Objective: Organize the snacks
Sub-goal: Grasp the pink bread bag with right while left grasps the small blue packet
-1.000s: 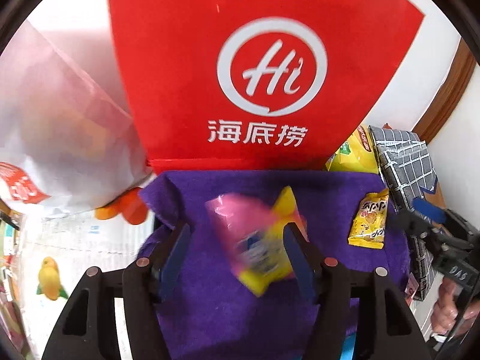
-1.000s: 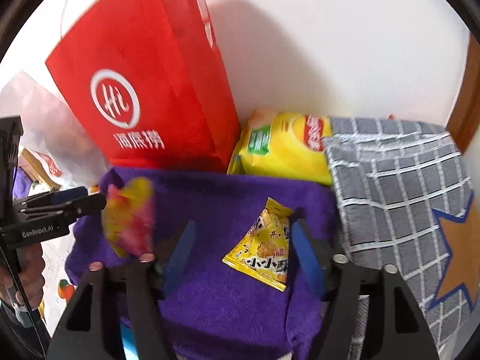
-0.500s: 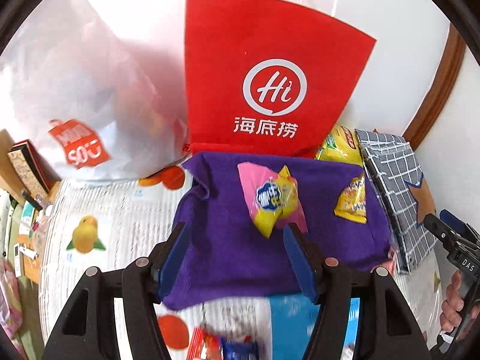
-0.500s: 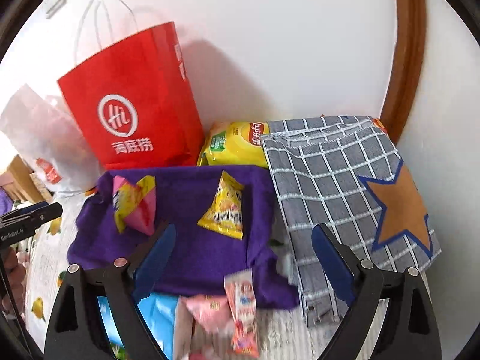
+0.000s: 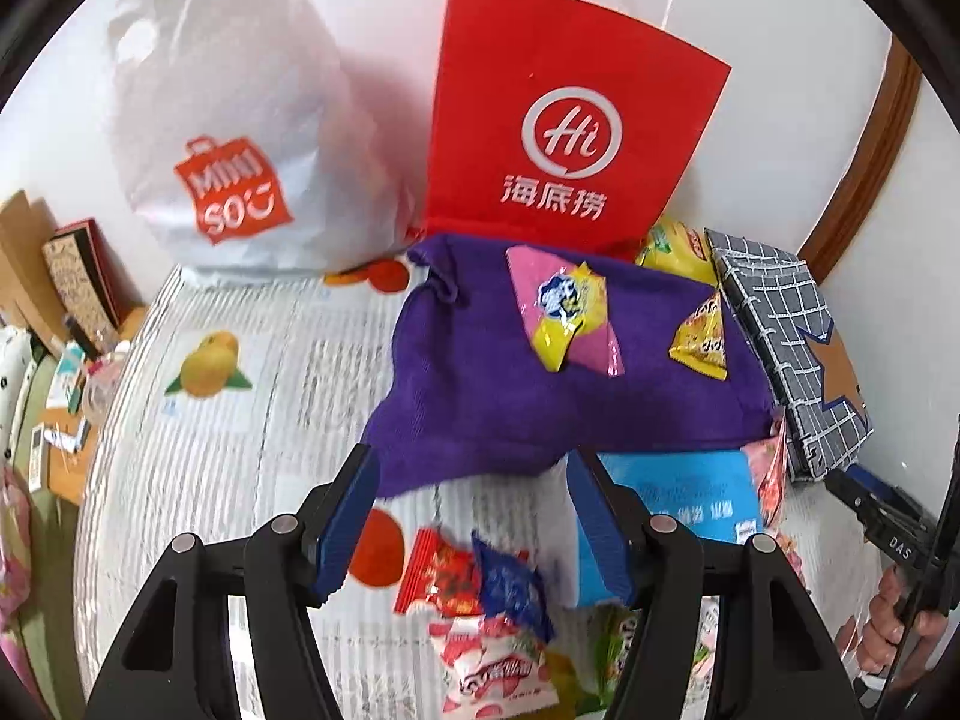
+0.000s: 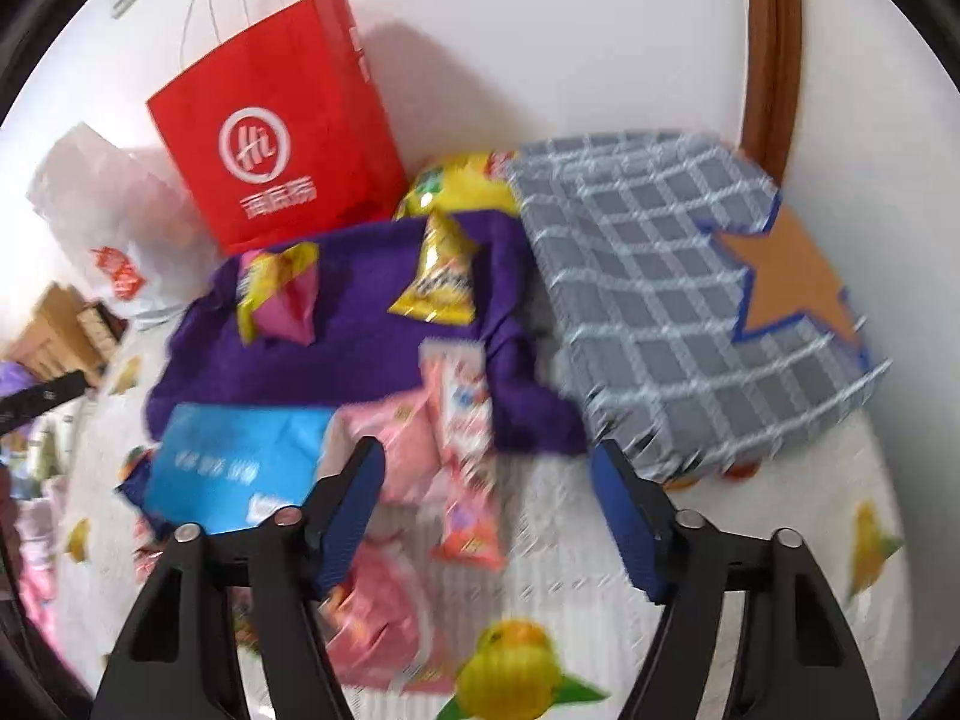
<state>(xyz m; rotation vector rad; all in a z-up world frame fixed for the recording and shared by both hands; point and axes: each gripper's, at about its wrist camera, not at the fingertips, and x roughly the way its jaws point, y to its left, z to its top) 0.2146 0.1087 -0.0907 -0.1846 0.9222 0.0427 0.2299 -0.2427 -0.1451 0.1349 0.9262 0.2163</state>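
Note:
A purple cloth [image 5: 480, 384] lies in front of the red bag, with a pink-and-yellow snack packet [image 5: 564, 312] and a small yellow packet [image 5: 702, 336] on it. My left gripper [image 5: 474, 480] hangs open over the cloth's near edge, holding nothing. Below it lie a red packet [image 5: 444, 570], a dark blue packet [image 5: 510, 582] and a pink-white packet [image 5: 492, 666]. My right gripper [image 6: 486, 456] is closing its jaws on nothing. It hovers over pink packets [image 6: 462, 420] at the front of the purple cloth [image 6: 360, 348], near a flat blue packet [image 6: 234, 468].
A red paper bag [image 5: 570, 120] and a white plastic bag [image 5: 234, 138] stand against the wall. A grey checked box with a star [image 6: 690, 300] sits to the right, with a yellow chips bag [image 6: 462, 186] behind the cloth. The fruit-print table cover [image 5: 210, 420] extends left.
Both grippers have drawn back from the purple cloth, leaving the pink-and-yellow packet and the yellow packet on it. The loose packets at the front have come into view.

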